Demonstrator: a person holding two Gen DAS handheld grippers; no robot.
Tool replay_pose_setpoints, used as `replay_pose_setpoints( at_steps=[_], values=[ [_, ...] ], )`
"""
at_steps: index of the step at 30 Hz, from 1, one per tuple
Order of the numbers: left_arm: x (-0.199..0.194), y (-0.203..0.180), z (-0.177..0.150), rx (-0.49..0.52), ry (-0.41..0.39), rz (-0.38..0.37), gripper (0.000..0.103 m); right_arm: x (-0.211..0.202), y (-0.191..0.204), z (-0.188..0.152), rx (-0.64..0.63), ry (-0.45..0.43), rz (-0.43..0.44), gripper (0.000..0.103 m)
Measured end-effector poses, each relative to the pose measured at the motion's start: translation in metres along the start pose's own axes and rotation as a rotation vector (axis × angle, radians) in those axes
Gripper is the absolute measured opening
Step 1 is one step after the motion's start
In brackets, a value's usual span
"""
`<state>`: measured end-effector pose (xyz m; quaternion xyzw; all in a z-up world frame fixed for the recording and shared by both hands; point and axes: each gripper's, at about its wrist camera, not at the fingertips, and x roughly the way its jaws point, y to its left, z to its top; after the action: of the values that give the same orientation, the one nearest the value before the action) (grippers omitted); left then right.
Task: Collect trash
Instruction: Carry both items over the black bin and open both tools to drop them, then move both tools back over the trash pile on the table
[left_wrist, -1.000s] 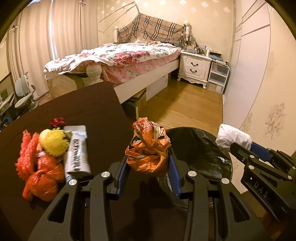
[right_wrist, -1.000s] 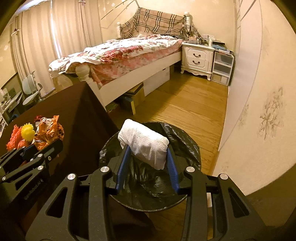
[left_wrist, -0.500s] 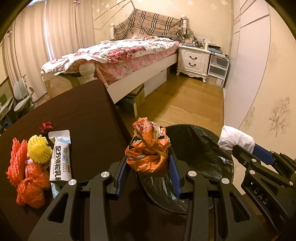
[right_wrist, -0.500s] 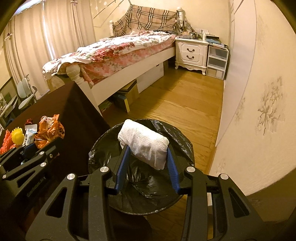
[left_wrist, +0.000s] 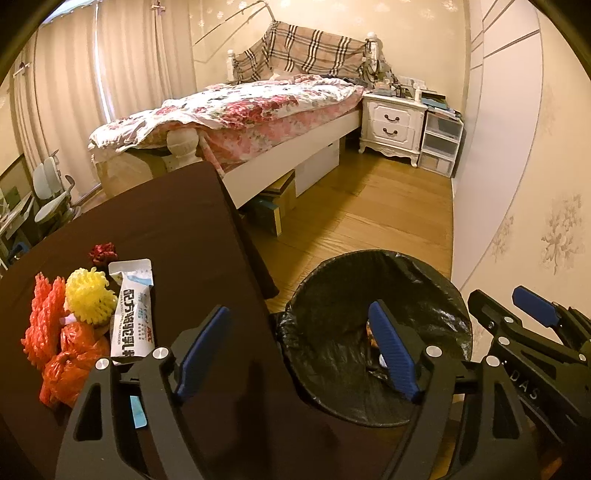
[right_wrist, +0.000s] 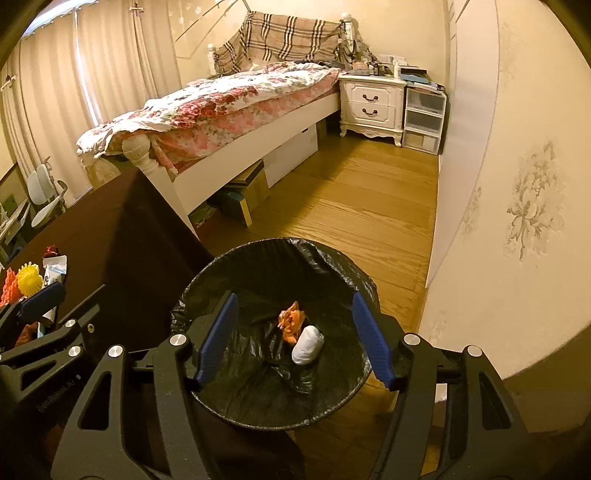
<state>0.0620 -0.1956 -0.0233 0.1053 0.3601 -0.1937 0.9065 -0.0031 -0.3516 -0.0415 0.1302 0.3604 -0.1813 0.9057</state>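
Hovering over the black-lined bin (right_wrist: 273, 369), both grippers have just been opening and now stand spread with nothing between their pads: the left gripper (left_wrist: 295, 354) has let go of its crumpled orange wrapper (right_wrist: 291, 321) and the right gripper (right_wrist: 293, 336) of its white wad (right_wrist: 308, 345), so two pieces of trash are collected. Only the right wrist view shows them lying side by side, touching, at the bin's bottom. The left wrist view instead shows what remains on the dark table (left_wrist: 177, 229): red netting (left_wrist: 42, 325), a yellow foam net (left_wrist: 86, 295) and a white packet (left_wrist: 133, 314).
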Motion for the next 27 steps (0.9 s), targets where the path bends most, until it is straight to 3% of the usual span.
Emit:
replay_pose_setpoints(
  at_steps=[13, 27],
  values=[
    [-0.017, 0.019, -0.006, -0.012, -0.015, 0.047, 0.079, -0.013, 0.010, -0.002, -0.017, -0.009, 0.024, 0.067],
    [-0.055, 0.092, -0.029, -0.119, -0.024, 0.152, 0.079, -0.025, 0.082, -0.011, -0.134, 0.005, 0.139, 0.067]
  ],
)
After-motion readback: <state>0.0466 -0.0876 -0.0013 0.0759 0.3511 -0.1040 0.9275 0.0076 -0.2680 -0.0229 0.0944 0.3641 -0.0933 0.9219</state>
